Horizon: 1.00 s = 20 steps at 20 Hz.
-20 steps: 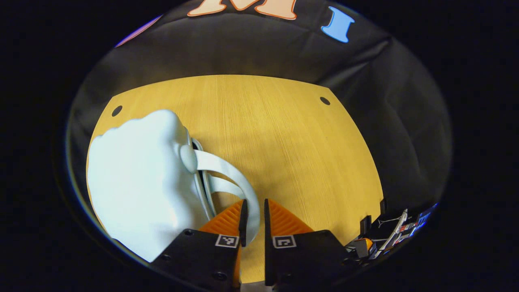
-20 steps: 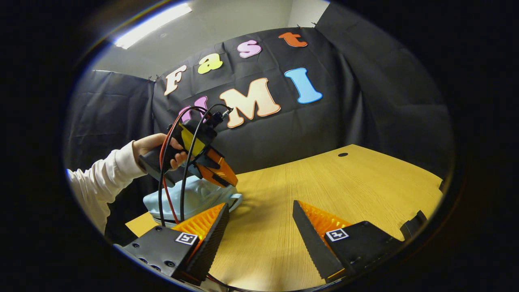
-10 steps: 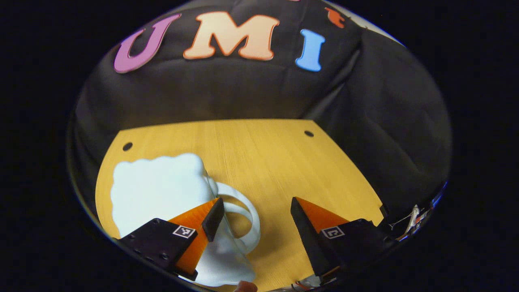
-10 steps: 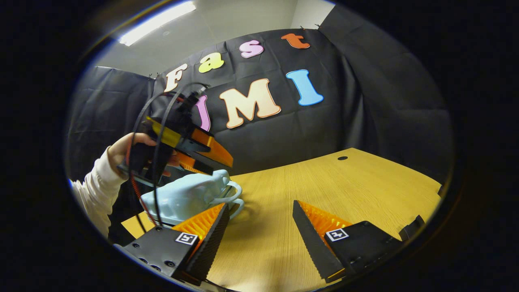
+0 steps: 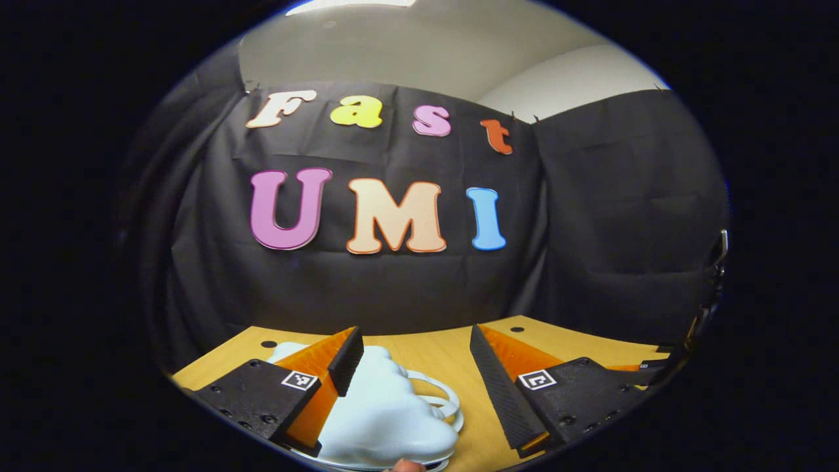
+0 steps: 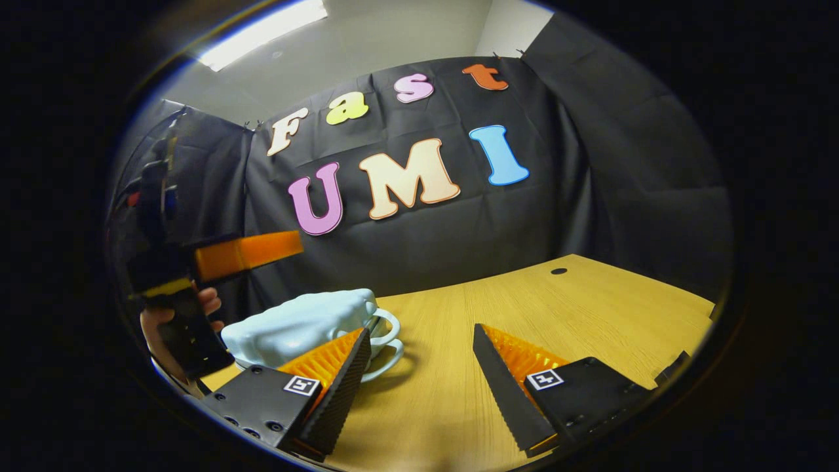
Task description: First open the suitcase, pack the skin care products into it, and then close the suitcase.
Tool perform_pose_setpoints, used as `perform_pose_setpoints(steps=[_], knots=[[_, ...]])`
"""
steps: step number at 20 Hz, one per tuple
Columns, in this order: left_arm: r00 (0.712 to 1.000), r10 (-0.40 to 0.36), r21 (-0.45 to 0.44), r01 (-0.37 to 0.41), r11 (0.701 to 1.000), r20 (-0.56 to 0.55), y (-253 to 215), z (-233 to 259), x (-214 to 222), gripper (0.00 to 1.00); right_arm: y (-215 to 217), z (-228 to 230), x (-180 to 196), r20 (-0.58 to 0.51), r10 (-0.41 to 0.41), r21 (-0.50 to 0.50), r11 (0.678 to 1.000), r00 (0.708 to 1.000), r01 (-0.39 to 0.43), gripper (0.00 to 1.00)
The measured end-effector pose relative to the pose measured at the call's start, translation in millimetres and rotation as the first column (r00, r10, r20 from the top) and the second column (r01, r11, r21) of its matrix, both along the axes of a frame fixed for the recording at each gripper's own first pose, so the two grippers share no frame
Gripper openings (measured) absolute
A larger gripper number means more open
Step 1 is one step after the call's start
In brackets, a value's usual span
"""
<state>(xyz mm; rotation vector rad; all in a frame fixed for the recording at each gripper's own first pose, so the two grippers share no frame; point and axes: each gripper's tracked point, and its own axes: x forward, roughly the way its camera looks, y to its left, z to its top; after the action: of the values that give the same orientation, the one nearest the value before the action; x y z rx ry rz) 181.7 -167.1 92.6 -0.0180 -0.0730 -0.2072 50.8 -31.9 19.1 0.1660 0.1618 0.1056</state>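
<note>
A pale blue cloud-shaped suitcase (image 6: pixel 295 324) lies shut on the wooden table (image 6: pixel 524 295), its two white loop handles (image 6: pixel 390 341) facing the table's middle. In the left gripper view the suitcase (image 5: pixel 380 413) sits low, partly behind my left finger. My left gripper (image 5: pixel 413 330) is open and empty, held level above the case. In the right gripper view the left gripper (image 6: pixel 288 242) hovers up to the left of the case, a hand (image 6: pixel 167 328) holding its grip. My right gripper (image 6: pixel 421 329) is open and empty, just right of the handles.
The tabletop (image 5: pixel 452 357) stretches bare to the right of the suitcase, with a cable hole (image 6: pixel 558 270) near the far edge. Black cloth walls close the booth behind and at both sides.
My left gripper let go of the white handle, opened wide, then rose and tipped up level, away from the case. The suitcase settled flat. My right gripper hardly moved.
</note>
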Motion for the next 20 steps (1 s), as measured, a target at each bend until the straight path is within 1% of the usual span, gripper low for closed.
perform_pose_setpoints(steps=[2,4,5,6,8,11,15,17,20], knots=[[0.995,0.089,-0.048,-0.087,0.995,0.035,32,-10,-15,0.95,10,4,-3,0.036,0.003,-0.006,1.000,0.999,-0.003,0.98],[0.986,0.153,-0.074,-0.148,0.986,0.067,56,-18,-32,0.95,21,6,-9,0.087,0.015,-0.003,1.000,0.996,-0.015,0.98],[0.978,0.187,-0.091,-0.179,0.980,0.091,68,-21,-39,0.93,25,5,-11,0.105,0.016,-0.003,1.000,0.994,-0.016,0.98],[0.972,0.207,-0.103,-0.196,0.975,0.113,76,-23,-44,0.95,29,3,-15,0.118,0.021,-0.009,1.000,0.993,-0.020,0.98],[0.964,0.218,-0.103,-0.204,0.974,0.153,83,-24,-54,0.95,37,-7,-23,0.126,0.032,-0.042,0.999,0.992,-0.027,0.98],[0.962,0.220,-0.084,-0.208,0.974,0.162,88,-29,-68,0.95,44,-19,-32,0.112,0.044,-0.084,0.996,0.993,-0.035,0.98],[0.969,0.191,-0.084,-0.179,0.980,0.157,84,-37,-77,0.95,49,-20,-41,0.118,0.058,-0.077,0.996,0.991,-0.049,0.98],[0.975,0.176,-0.088,-0.165,0.982,0.135,80,-44,-77,0.94,47,-20,-44,0.118,0.053,-0.081,0.996,0.992,-0.043,0.98],[0.977,0.176,-0.087,-0.166,0.982,0.123,84,-49,-78,0.95,47,-15,-48,0.134,0.046,-0.091,0.995,0.990,-0.034,0.98]])
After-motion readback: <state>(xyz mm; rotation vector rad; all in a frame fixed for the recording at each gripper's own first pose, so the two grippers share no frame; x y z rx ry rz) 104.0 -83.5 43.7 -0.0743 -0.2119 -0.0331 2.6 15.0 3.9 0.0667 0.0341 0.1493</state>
